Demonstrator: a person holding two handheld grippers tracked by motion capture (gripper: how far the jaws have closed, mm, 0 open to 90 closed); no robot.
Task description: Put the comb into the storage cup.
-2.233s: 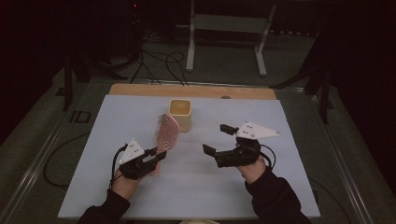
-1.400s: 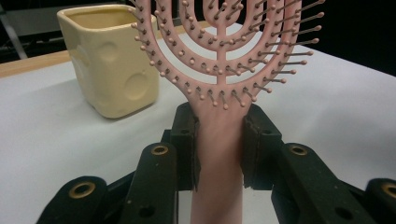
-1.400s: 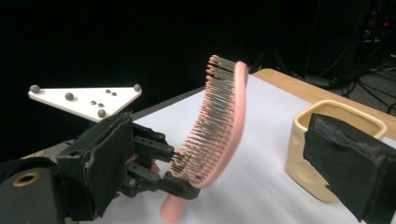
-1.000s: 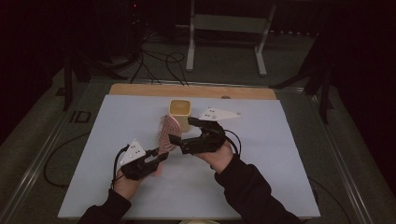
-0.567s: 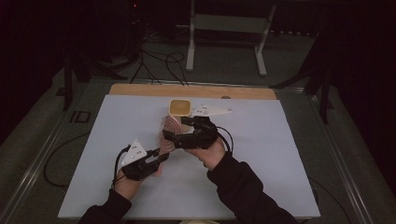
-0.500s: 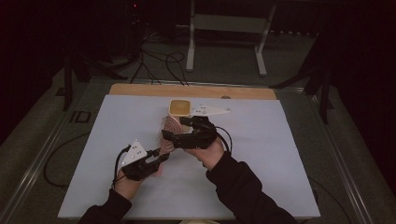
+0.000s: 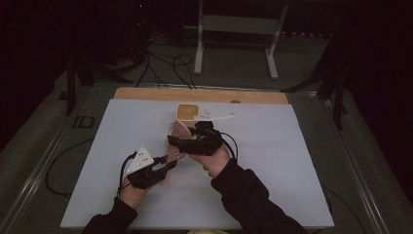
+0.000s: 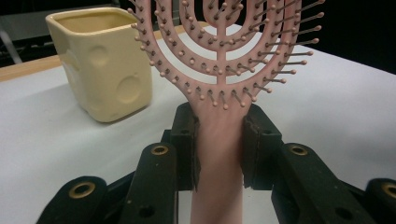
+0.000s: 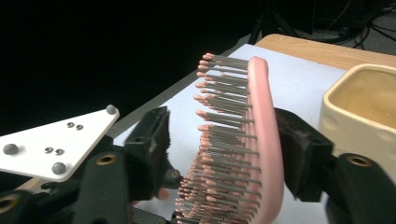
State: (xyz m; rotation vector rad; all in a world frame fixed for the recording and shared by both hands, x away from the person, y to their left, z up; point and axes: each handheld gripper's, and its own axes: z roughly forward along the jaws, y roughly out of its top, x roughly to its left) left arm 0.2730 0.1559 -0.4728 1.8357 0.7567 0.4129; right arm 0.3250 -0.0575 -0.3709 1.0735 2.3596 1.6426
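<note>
1. The left gripper [image 7: 163,168] holds a pink hairbrush [image 7: 176,140] by its handle; in the left gripper view the fingers [image 8: 185,140] press on both sides of the handle [image 8: 218,154], just below the head.
2. The brush stands tilted up over the white counter [image 7: 292,161], its bristled head [image 8: 222,44] raised above the left gripper and just in front of a cream square cup [image 7: 188,113].
3. The right gripper [image 7: 176,144] has come in from the side around the brush head.
4. In the right gripper view its fingers [image 9: 306,156] straddle the head [image 9: 247,154]: one sits by the smooth pink back, the other faces the bristle tips.
5. These fingers have just been closing; the bristle-side one is still slightly apart from the tips, so no firm grip shows.
6. The cup [image 9: 362,119] stands just beyond the brush.
</note>
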